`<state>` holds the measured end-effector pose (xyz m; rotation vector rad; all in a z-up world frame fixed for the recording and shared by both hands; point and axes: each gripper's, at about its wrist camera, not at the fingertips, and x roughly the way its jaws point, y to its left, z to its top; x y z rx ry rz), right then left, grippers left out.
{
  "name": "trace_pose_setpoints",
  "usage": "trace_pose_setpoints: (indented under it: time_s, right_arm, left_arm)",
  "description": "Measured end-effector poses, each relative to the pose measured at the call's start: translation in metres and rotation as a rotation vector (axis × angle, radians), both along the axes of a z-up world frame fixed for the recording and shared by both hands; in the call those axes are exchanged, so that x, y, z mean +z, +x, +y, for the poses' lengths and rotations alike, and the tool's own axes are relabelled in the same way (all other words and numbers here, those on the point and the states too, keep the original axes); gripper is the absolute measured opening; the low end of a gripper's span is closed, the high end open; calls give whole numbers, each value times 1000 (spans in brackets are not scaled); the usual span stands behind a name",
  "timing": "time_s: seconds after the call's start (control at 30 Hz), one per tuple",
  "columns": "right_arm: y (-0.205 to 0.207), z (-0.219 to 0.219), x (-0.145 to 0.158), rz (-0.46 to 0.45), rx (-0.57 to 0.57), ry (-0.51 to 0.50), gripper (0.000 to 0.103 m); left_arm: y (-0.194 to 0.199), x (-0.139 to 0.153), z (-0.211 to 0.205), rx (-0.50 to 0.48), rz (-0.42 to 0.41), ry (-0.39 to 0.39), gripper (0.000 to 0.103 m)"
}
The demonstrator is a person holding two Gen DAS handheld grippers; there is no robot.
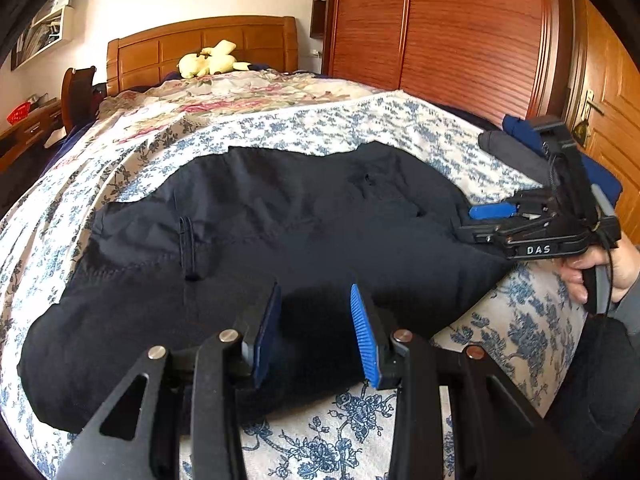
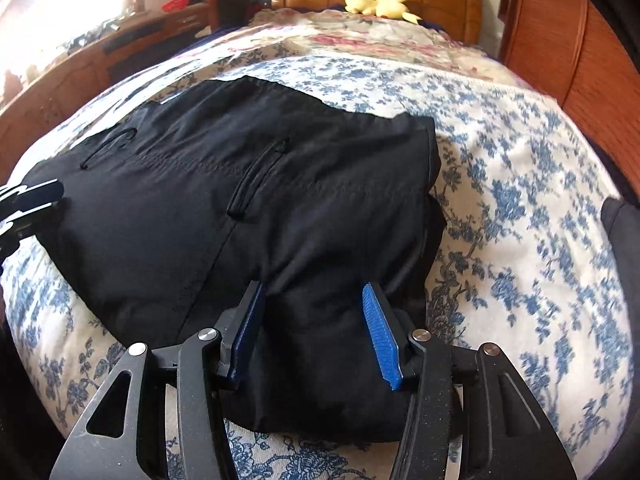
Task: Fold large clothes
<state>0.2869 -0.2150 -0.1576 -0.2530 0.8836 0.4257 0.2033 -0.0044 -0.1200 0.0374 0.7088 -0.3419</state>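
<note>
My left gripper (image 1: 316, 332) and right gripper (image 2: 316, 332), both part-open and empty, straddle the near edge of the dark navy folded fabric garment (image 1: 260, 232), which stretches crosswise ahead.

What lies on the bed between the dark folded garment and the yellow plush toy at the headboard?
Only bedding: blue-flowered sheet, then a pink-flowered quilt, run from the dark garment to the plush toy. Both wrist views show it.

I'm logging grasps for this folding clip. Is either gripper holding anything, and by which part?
It cannot be told: the left gripper and right gripper both straddle the near edge of the black garment, but pad contact isn't visible.
</note>
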Motion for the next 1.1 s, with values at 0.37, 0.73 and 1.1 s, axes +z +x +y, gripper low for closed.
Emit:
trace_pose_setpoints:
  time_s: [0.37,0.73,1.1]
  right_arm:
    - [-12,-23,20,-67,-34,103,57]
    - [-20,-47,5,-30,-98,53,82]
    - [-9,-53,-15,127,-74,199,74]
  left_arm:
    - [7,-17,-8,7,28,56,35]
    - [8,-19,-11,9,35,64,35]
    - [10,-20,-12,10,38,69,36]
